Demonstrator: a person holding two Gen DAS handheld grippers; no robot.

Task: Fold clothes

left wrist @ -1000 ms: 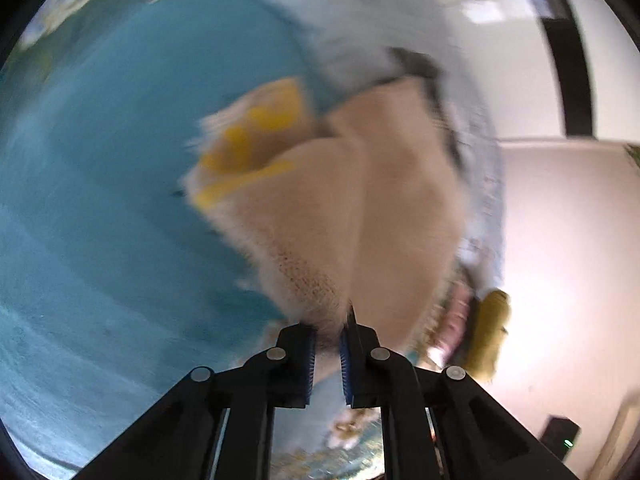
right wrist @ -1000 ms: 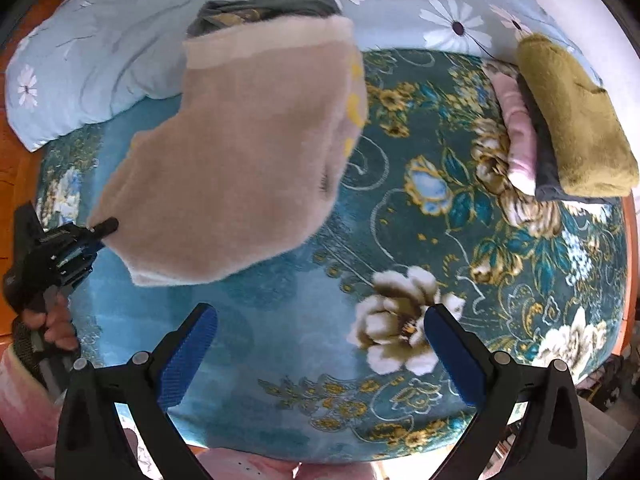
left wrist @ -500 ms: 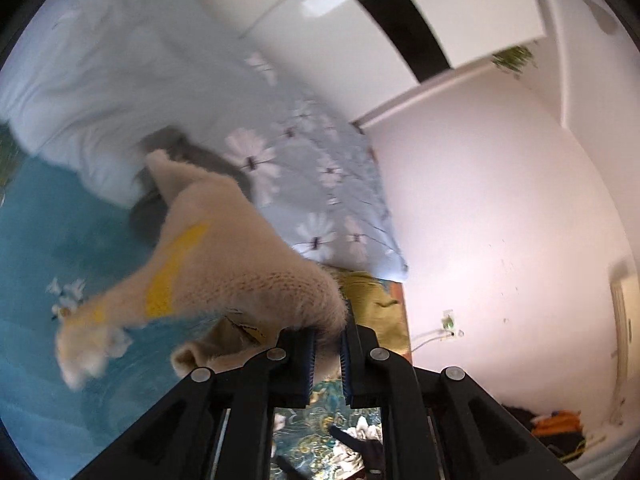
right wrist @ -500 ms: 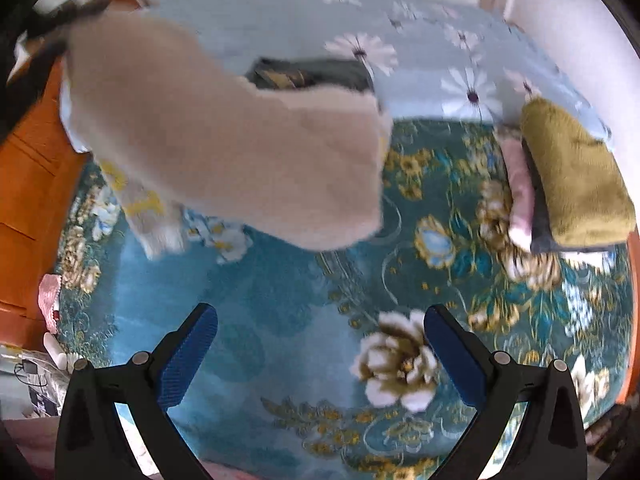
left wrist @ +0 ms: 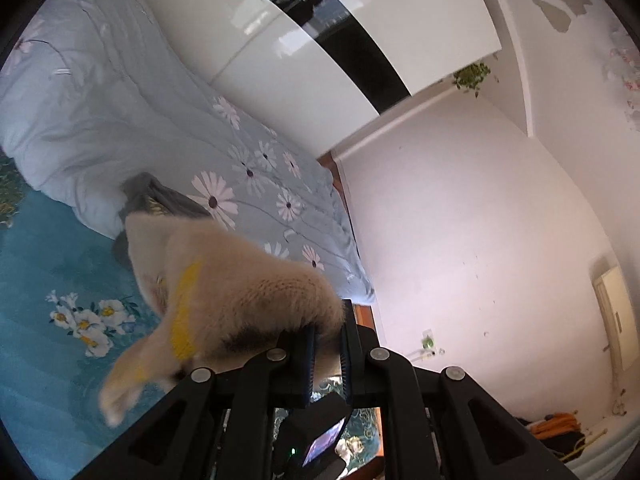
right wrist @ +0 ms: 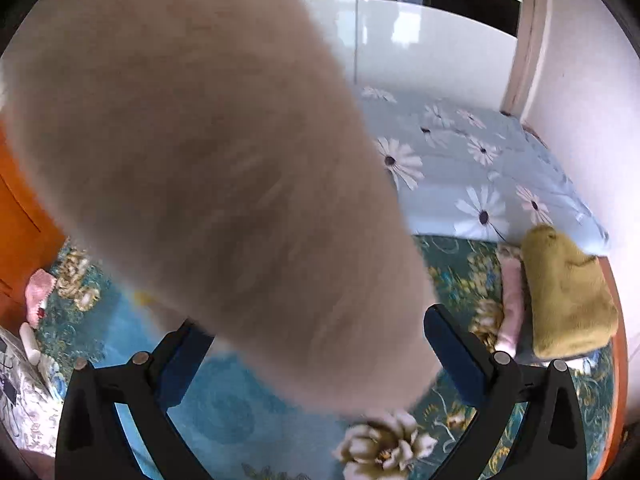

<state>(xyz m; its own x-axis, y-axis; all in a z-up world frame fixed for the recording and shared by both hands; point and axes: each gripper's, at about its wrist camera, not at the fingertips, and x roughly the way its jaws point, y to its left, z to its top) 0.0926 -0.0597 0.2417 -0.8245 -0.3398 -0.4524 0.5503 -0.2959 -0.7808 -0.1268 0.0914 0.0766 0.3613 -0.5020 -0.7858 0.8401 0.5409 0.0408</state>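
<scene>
Beige fleece garment (left wrist: 240, 300) hangs from the left gripper (left wrist: 327, 354), whose fingers (left wrist: 307, 354) are pinched narrow on one fuzzy edge. Bulk of the cloth falls away to the left of the fingers and ahead of them, above the teal floral bedspread (left wrist: 48, 280); a yellow stripe shows on the hanging part. Beyond the fingertips a grey folded item (left wrist: 160, 204) lies against the pale blue daisy quilt (left wrist: 120, 120).

Right wrist view: the same garment (right wrist: 224, 184) drapes close in front of the lens, its lower edge dropping between the two fingers. Right gripper (right wrist: 316, 356) stands wide apart, blue pads (right wrist: 452, 352) bare, gripping nothing. To the right of the fingers, well apart, sits a stack of folded pieces with an olive one (right wrist: 564, 292) on top, resting on the bedspread (right wrist: 248, 412).

Judged step: the garment is lifted, single-handed, and needs a second grip before it can be spread flat. To do well: bring the right fingers to a free corner or hem, not the thick middle; close on one layer only; then draw both hands apart until the cloth hangs straight, and lower onto the open teal area, short of the stack. Risk: fleece is bulky, so a shallow pinch may slip.
</scene>
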